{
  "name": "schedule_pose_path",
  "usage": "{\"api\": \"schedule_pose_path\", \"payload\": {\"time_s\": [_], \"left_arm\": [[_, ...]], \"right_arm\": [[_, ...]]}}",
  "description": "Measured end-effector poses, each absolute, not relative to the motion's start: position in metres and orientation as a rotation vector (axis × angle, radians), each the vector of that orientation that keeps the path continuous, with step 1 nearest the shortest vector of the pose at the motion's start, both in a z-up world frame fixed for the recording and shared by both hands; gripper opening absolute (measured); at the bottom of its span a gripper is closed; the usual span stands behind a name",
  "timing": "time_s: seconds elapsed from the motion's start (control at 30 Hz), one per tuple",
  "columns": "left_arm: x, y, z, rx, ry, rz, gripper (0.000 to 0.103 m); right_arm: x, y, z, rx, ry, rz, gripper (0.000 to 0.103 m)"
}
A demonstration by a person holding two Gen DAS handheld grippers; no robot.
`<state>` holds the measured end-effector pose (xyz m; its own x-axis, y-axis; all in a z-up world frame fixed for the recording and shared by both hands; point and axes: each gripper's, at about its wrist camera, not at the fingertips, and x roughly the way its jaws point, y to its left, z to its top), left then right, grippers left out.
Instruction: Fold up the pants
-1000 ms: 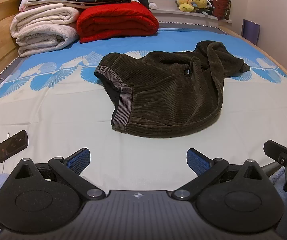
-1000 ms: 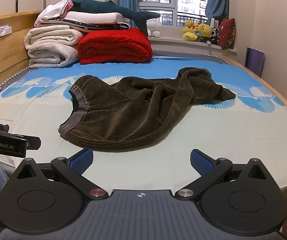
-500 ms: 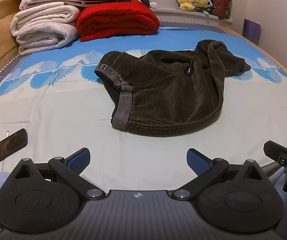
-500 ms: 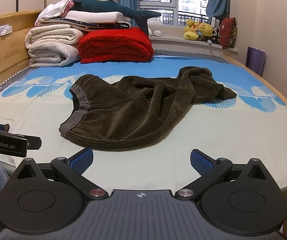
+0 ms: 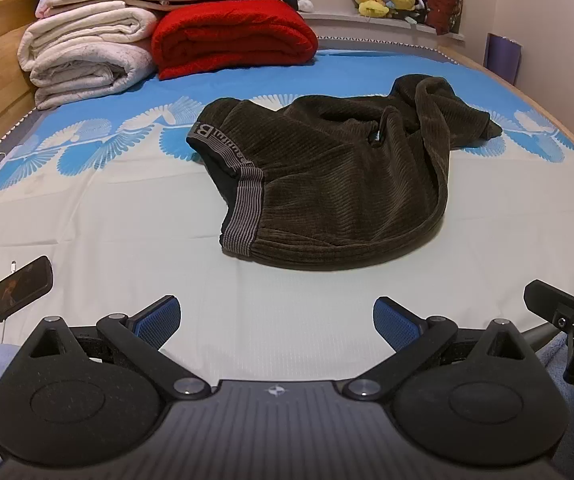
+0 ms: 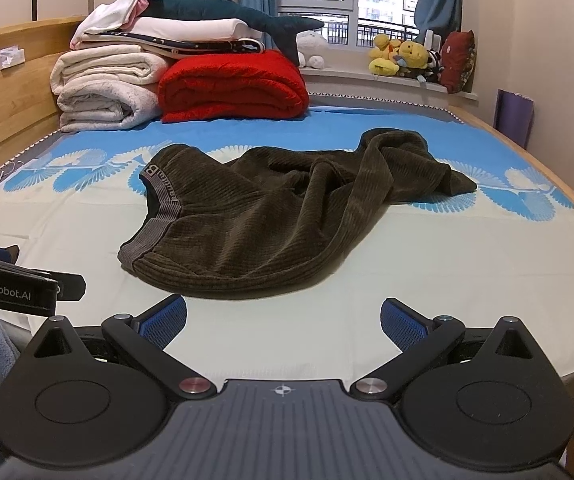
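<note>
Dark brown corduroy pants lie crumpled in the middle of the bed, grey waistband toward the left, legs bunched toward the far right. They also show in the right wrist view. My left gripper is open and empty, over the bed's near edge, well short of the pants. My right gripper is open and empty, just short of the pants' near hem. The right gripper's side shows at the right edge of the left wrist view.
Folded white blankets and a red blanket are stacked at the bed's far left. A phone lies at the near left edge. Plush toys sit on the windowsill. A wooden headboard runs along the left.
Both grippers have edged slightly forward toward the pants. The pants have not moved and both grippers stay open.
</note>
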<state>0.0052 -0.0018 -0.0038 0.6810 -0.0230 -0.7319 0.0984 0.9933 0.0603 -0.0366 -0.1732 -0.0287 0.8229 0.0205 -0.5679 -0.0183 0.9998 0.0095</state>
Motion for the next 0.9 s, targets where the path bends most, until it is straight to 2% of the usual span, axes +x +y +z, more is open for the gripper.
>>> {"api": "schedule_pose_path", "payload": {"time_s": [0.37,0.63,0.77,0.83,0.87,0.9], "left_arm": [[0.035,0.002,-0.020,0.081,0.844,-0.047,0.103],[0.154,0.047,-0.063,-0.123,0.862,0.054,0.103],[0.223,0.050,-0.106,-0.171,0.987,0.027,0.102],[0.247,0.046,-0.131,-0.182,1.073,0.041,0.098],[0.254,0.044,-0.138,-0.191,1.095,0.052,0.099],[0.254,0.039,-0.138,-0.181,1.060,0.074,0.095]], "right_arm": [[-0.021,-0.181,-0.039,0.006,0.619,-0.010,0.102],[0.040,-0.221,-0.049,0.152,0.646,-0.134,0.102],[0.092,-0.235,-0.056,0.254,0.667,-0.160,0.102],[0.119,-0.243,-0.065,0.314,0.678,-0.155,0.102],[0.130,-0.246,-0.070,0.332,0.688,-0.165,0.102],[0.139,-0.250,-0.077,0.343,0.691,-0.178,0.102]]}}
